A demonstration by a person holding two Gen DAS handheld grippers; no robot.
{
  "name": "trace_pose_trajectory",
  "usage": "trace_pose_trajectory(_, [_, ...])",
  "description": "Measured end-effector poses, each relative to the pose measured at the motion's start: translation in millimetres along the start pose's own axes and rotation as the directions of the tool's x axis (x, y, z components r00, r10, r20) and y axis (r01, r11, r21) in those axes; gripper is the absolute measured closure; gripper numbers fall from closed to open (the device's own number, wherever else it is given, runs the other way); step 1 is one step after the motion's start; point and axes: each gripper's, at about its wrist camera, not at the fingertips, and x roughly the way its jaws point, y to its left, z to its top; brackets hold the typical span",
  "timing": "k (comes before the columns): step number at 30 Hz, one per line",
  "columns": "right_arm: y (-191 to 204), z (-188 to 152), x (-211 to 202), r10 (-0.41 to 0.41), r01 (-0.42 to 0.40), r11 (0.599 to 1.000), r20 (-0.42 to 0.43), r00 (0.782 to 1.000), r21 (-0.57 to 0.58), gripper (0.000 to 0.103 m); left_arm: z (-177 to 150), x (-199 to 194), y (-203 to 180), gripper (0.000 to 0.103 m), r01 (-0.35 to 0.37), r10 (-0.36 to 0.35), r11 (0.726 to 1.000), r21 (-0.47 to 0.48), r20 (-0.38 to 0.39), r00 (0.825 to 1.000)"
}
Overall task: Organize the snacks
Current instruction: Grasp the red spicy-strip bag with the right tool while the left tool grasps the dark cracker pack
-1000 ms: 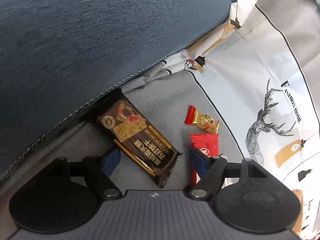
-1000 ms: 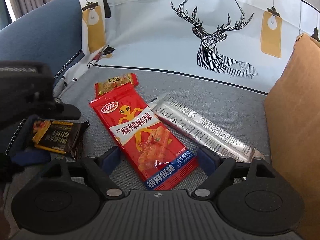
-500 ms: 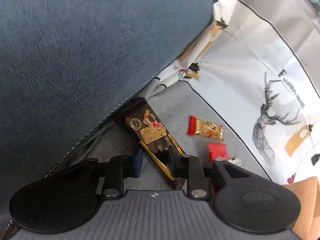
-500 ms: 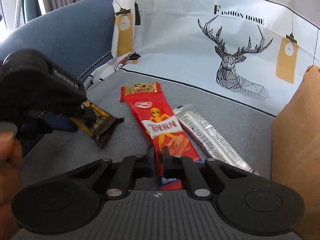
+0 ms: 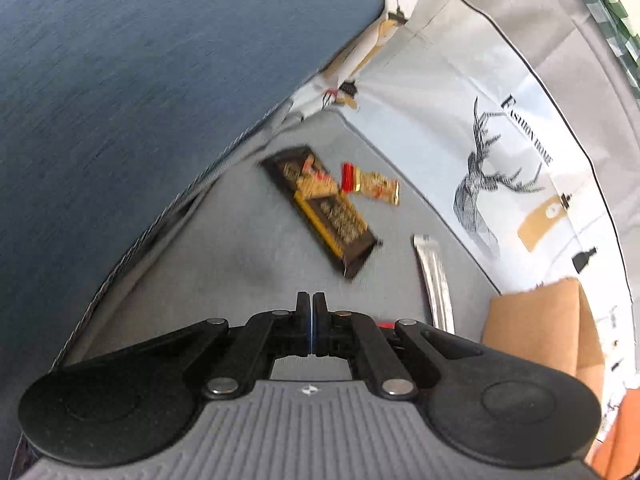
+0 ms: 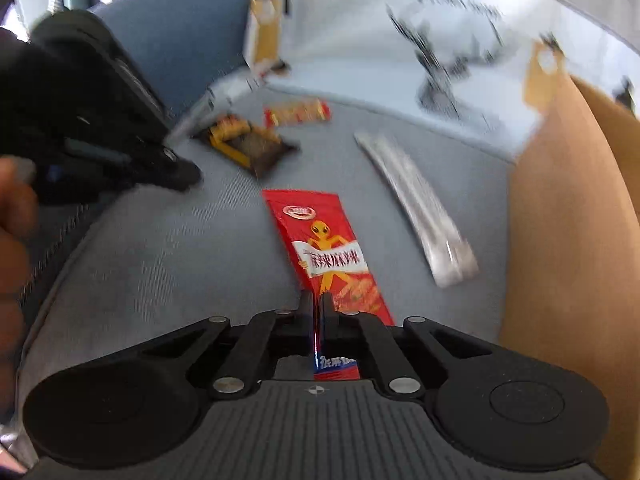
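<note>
On the grey sofa seat [image 6: 160, 264], the right hand-held gripper [image 6: 316, 304] pinches the red snack packet's [image 6: 324, 244] near end; the left hand-held gripper [image 5: 311, 304], pressed together and empty, sits short of the dark snack bar [image 5: 324, 208].

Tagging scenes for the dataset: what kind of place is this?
Likely a living room, on a sofa: a grey seat cushion, a blue upholstered armrest, and a deer-print "Fashion Home" throw pillow. Snack packets lie on the seat beside a cardboard box.

A red packet [image 6: 328, 256] lies beside a silver stick [image 6: 416, 208]; dark bar [image 6: 248, 146] overlaps a small gold-red candy [image 6: 298, 112].
</note>
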Motion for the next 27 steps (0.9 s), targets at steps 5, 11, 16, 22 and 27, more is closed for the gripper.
trace_pose_trajectory(5, [-5,-20,-22,0.02,-0.019,0.998,-0.013,1.0,0.061,0.093,0,-9,7,0.099,0.019,-0.019,1.0,0.0,0.003,1.0])
trace_pose_trajectory(11, [-17,-15,-18,0.042,-0.045,0.997,0.035,0.998,0.067,0.041,11,-7,12,0.069,0.048,-0.045,0.998,-0.046,0.064,0.997])
trace_pose_trajectory(16, [-16,-10,8,0.031,-0.03,0.999,-0.041,0.999,0.022,0.034,26,10,5,0.053,0.043,-0.038,0.998,-0.054,0.094,0.995])
trace_pose_trajectory(22, [-24,-7,17,0.01,-0.007,0.999,-0.075,0.997,0.044,0.049,44,41,-7,0.026,-0.011,0.011,1.0,-0.005,0.096,0.995])
trace_pose_trajectory(27, [-24,-5,15,0.042,-0.038,0.997,-0.071,0.997,0.063,0.055,51,69,-23,0.015,-0.104,0.101,0.994,0.025,0.091,0.991])
